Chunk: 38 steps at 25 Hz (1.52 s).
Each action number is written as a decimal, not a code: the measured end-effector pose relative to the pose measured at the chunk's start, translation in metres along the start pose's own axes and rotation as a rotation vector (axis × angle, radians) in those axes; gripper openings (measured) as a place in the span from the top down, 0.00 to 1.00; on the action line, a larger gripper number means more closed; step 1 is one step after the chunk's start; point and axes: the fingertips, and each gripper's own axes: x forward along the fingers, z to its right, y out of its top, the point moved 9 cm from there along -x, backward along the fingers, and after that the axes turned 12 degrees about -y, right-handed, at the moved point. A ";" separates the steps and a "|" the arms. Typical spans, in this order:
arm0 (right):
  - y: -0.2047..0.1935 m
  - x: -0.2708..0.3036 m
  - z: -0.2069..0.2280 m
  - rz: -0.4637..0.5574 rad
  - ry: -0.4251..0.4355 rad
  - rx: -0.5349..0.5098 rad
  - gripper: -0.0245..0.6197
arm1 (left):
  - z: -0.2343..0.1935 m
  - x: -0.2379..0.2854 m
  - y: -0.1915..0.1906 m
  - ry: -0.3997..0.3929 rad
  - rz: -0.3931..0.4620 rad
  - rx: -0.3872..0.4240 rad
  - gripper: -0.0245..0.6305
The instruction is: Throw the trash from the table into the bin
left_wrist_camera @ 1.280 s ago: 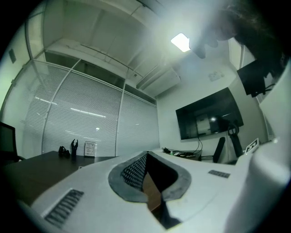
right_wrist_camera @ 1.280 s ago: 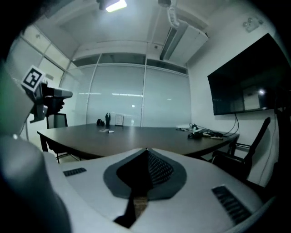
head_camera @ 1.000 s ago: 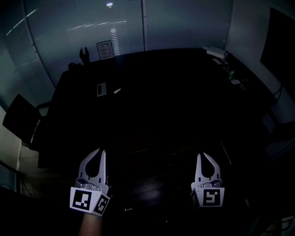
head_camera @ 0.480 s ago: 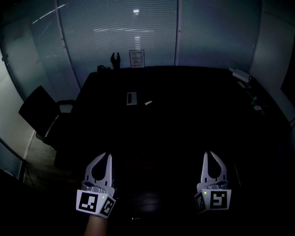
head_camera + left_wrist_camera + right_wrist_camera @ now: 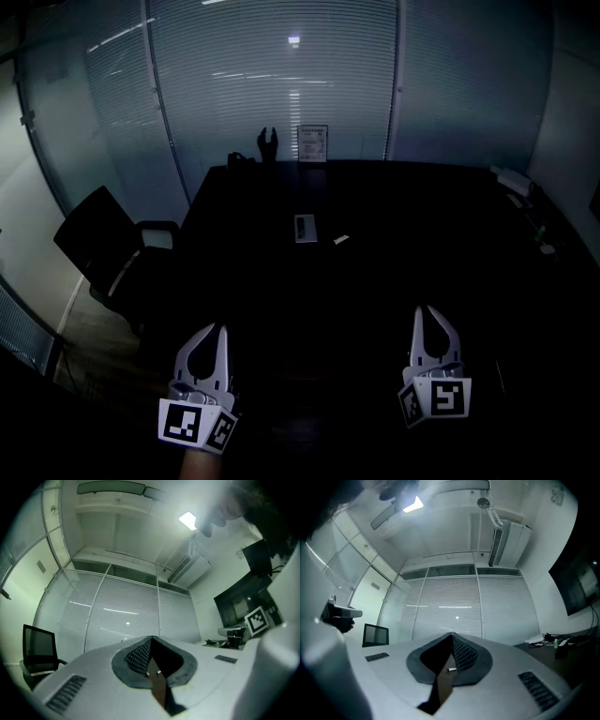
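Note:
The room is dim. A small white scrap [image 5: 341, 240] lies on the dark table [image 5: 422, 216], far beyond both grippers. It also shows through the jaw gaps as a white scrap [image 5: 158, 672] and a white scrap [image 5: 451, 669]. My left gripper [image 5: 221, 330] is at the lower left, its fingertips touching, nothing between them. My right gripper [image 5: 429, 311] is at the lower right, likewise shut and empty. Both point toward the table's far end. No bin is in view.
A flat grey rectangular device [image 5: 306, 228] lies just left of the scrap. A framed sheet [image 5: 312, 144] and a dark stand [image 5: 268, 145] are at the table's far edge before the blinds. An office chair [image 5: 103, 248] is at the left; small items [image 5: 517, 180] sit far right.
The view has swung so the table's far end and the blinds now sit lower and more central. Both grippers moved forward a little and stayed shut.

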 end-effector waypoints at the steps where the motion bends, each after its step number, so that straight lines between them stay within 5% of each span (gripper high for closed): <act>1: -0.001 0.006 -0.008 0.002 0.000 -0.003 0.95 | -0.008 -0.001 0.001 0.003 0.000 0.002 0.96; 13: -0.007 0.073 -0.069 0.027 0.037 -0.004 0.95 | -0.072 0.012 -0.008 0.041 0.005 0.013 0.96; 25: -0.038 0.194 -0.091 0.051 0.068 -0.023 0.95 | -0.132 0.107 -0.032 0.100 -0.016 0.030 0.96; 35: -0.095 0.295 -0.086 -0.129 0.037 -0.031 0.95 | -0.165 0.182 -0.051 0.123 -0.035 0.030 0.96; 38: -0.123 0.319 -0.086 -0.221 0.054 -0.032 0.85 | -0.173 0.196 -0.057 0.133 -0.053 0.026 0.96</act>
